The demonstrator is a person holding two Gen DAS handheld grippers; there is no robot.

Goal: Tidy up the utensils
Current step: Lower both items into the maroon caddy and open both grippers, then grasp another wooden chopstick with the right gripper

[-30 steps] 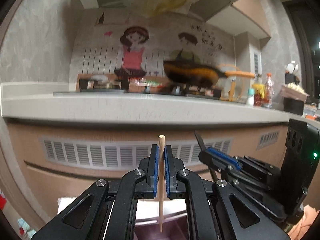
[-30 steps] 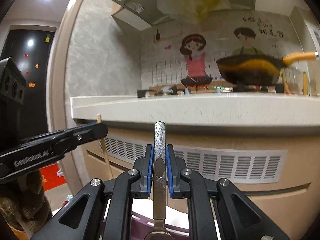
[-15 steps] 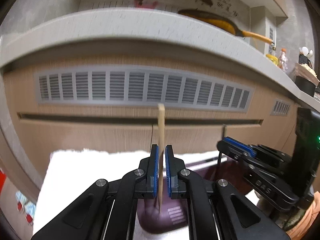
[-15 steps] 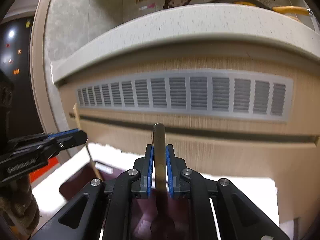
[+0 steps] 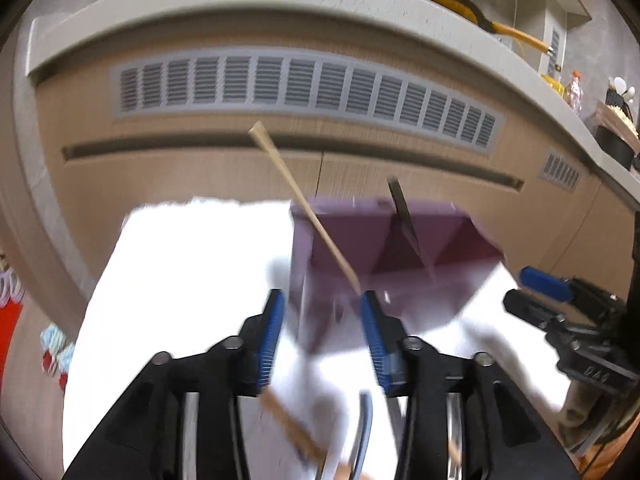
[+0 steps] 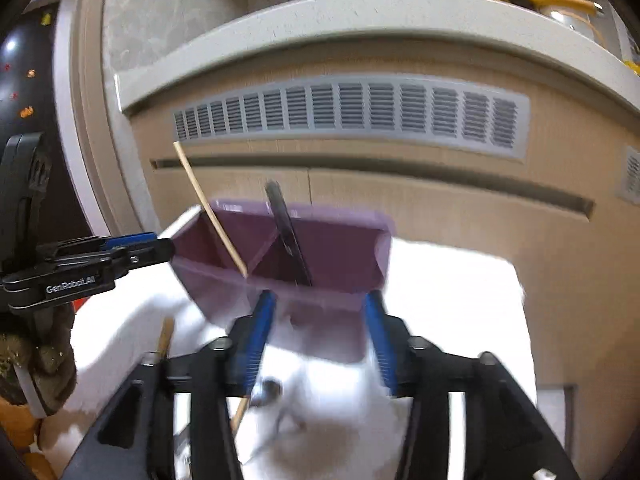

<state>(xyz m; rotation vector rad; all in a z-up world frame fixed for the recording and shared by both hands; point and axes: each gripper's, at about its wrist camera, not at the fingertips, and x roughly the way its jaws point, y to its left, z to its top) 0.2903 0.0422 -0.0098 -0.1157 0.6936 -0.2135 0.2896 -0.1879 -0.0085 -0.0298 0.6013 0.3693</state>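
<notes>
- Now, at the left of the right wrist view, your left gripper (image 6: pixel 166 246) sits just beside the purple holder (image 6: pixel 340 244); in its own view its jaws stand wide apart and grip nothing. Swing it carelessly and it could knock the holder over.
- Left of centre, the wooden chopstick (image 5: pixel 308 212) leans steeply in the holder's left compartment, its top end far out over the rim. I judge it could tip out if the holder is bumped.
- At centre, the dark metal utensil (image 5: pixel 404 216) stands tilted against the divider; a jolt might shift it into the wrong compartment.
- Lower centre, your right gripper (image 6: pixel 318 302) is spread wide and empty, straddling the holder's near wall. Pulling back crookedly could drag the holder across the white cloth (image 6: pixel 460 300).
- Along the bottom, loose utensils (image 5: pixel 292 426) lie blurred under your fingers; you could snag one while withdrawing.
</notes>
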